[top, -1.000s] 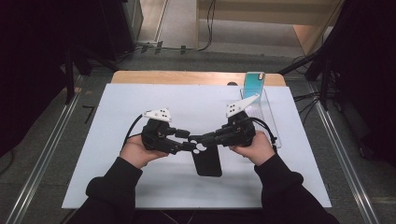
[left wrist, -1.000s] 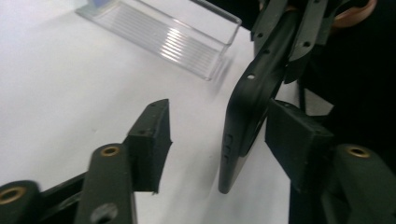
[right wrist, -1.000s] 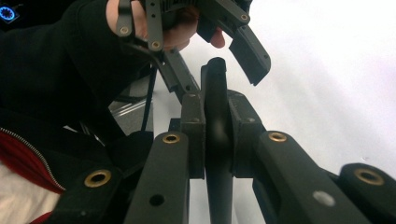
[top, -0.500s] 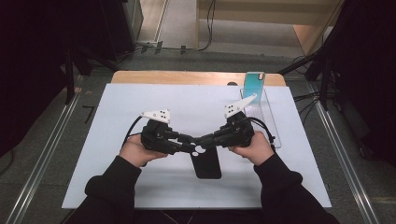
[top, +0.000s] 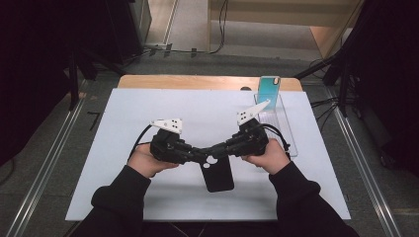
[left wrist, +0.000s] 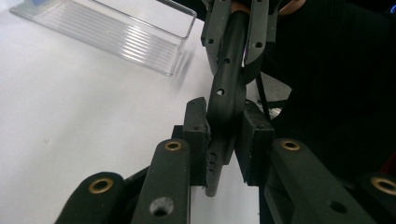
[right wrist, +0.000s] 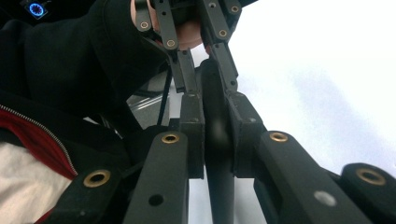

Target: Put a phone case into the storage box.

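1. Nearest the person, the black phone case (top: 218,173) is held up off the white mat (top: 123,108) between both hands, its lower end hanging toward the person.
2. The left gripper (top: 200,154) has just been closing its jaws; in the left gripper view the case (left wrist: 224,116) sits between them, the pads nearly or just touching it.
3. The right gripper (top: 221,151) is clamped tight on the case's top edge (right wrist: 217,140).
4. Farther off, a teal phone (top: 269,89) stands in the clear tray (top: 286,128). Fitting the case to it is judged not yet done.
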Action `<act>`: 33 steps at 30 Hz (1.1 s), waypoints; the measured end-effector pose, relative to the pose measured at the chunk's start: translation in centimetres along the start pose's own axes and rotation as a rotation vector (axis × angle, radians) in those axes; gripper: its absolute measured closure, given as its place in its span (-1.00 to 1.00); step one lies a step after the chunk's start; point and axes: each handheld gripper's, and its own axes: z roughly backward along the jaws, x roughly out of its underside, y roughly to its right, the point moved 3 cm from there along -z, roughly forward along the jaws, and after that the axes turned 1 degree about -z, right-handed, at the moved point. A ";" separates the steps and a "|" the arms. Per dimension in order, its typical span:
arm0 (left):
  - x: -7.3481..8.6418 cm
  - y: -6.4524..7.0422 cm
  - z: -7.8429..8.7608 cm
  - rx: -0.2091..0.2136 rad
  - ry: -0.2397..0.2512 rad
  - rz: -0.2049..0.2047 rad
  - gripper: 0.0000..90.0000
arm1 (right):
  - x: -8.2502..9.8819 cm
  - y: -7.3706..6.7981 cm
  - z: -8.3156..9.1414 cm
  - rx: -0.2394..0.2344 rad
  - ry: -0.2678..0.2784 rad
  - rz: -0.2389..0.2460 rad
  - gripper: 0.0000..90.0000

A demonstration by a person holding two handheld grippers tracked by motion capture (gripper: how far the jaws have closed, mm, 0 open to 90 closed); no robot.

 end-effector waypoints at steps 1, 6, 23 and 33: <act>-0.1 0.0 0.0 0.004 0.002 0.011 0.71 | 0.0 0.0 0.0 0.002 0.001 -0.004 0.63; -0.3 0.2 0.3 0.005 -0.019 0.035 0.72 | -0.2 -0.1 0.1 0.046 0.030 0.004 0.31; -1.0 -0.5 3.3 -0.239 0.011 0.193 0.72 | -0.1 0.5 0.1 0.204 0.116 0.004 -0.55; -1.5 -0.6 4.0 -0.368 0.039 0.298 0.72 | 0.1 0.9 -1.2 0.320 0.155 -0.029 -1.00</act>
